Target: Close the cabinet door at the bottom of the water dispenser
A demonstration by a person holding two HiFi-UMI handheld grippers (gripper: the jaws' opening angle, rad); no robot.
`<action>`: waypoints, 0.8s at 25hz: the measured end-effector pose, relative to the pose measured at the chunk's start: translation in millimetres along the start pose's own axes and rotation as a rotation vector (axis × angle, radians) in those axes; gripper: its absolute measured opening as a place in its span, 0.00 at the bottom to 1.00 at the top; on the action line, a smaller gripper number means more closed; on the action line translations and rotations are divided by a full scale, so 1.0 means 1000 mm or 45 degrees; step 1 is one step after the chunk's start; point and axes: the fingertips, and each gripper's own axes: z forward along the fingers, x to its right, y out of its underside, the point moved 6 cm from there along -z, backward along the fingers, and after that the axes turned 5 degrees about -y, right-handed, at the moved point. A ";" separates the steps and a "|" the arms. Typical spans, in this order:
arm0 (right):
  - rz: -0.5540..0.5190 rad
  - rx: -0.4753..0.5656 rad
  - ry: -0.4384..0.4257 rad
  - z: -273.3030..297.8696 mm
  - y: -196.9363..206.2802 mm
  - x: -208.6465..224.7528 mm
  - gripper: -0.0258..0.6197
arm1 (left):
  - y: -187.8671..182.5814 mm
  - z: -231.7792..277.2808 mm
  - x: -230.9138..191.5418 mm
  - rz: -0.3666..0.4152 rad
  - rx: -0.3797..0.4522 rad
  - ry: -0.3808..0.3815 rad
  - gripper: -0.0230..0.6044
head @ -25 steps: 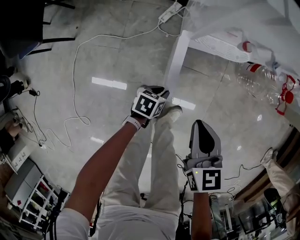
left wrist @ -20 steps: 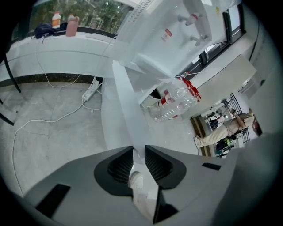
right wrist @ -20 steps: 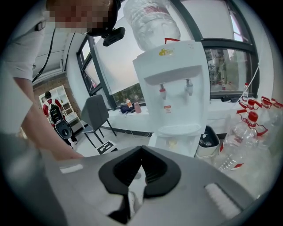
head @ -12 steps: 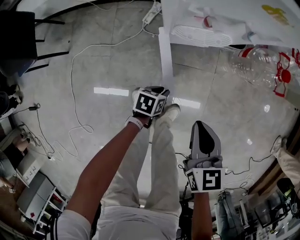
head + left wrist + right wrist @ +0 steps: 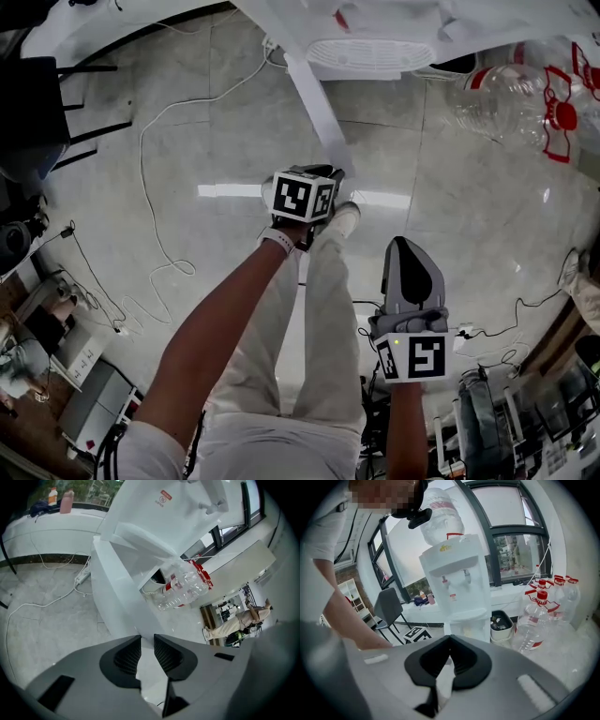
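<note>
Left tool (image 5: 314,187), head view, sits at the free end of the cabinet door (image 5: 312,98), which stretches ahead; right tool (image 5: 410,272) hangs well back. Left gripper view: jaws pinch the door's edge. Right gripper view: jaws clenched empty, water dispenser (image 5: 457,573) ahead.

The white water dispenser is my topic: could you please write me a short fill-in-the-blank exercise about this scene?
1. The white cabinet door at the bottom of the white water dispenser stands ___.
2. The right gripper has its jaws ___, holding nothing.
3. The clear plastic bottle nearest the dispenser has a ___ cap.
Missing words: open; shut; red.
</note>
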 end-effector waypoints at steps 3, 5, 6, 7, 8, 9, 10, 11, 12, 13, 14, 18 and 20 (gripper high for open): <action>0.019 0.018 0.016 -0.004 0.001 0.007 0.05 | -0.007 0.003 0.007 -0.001 0.009 -0.010 0.18; 0.033 0.029 0.027 -0.006 0.001 0.012 0.05 | -0.010 0.007 0.013 -0.016 0.009 -0.015 0.18; 0.040 0.033 0.033 -0.008 0.001 0.015 0.05 | -0.012 0.009 0.015 -0.023 0.008 -0.014 0.18; 0.046 0.037 0.039 -0.009 0.001 0.017 0.06 | -0.013 0.011 0.018 -0.027 0.006 -0.011 0.18; 0.052 0.042 0.046 -0.010 0.001 0.019 0.05 | -0.015 0.013 0.021 -0.027 0.005 -0.007 0.18; 0.056 0.046 0.051 -0.010 0.000 0.021 0.05 | -0.017 0.015 0.023 -0.025 0.004 -0.003 0.18; 0.060 0.051 0.055 -0.010 0.000 0.024 0.05 | -0.020 0.017 0.026 -0.024 0.005 0.000 0.18; 0.064 0.054 0.059 -0.010 0.000 0.027 0.05 | -0.023 0.020 0.029 -0.022 0.007 0.002 0.18; 0.068 0.058 0.063 -0.010 -0.001 0.030 0.05 | -0.026 0.022 0.032 -0.023 0.009 0.004 0.18; 0.074 0.061 0.068 -0.010 -0.001 0.033 0.05 | -0.029 0.025 0.035 -0.025 0.009 0.008 0.18; 0.081 0.066 0.073 -0.009 -0.002 0.035 0.05 | -0.032 0.027 0.037 -0.030 0.009 0.011 0.18; 0.099 0.078 0.091 -0.009 -0.005 0.046 0.05 | -0.043 0.034 0.048 -0.061 0.010 0.010 0.18; 0.108 0.089 0.102 -0.009 -0.006 0.050 0.05 | -0.049 0.038 0.052 -0.061 0.002 0.000 0.18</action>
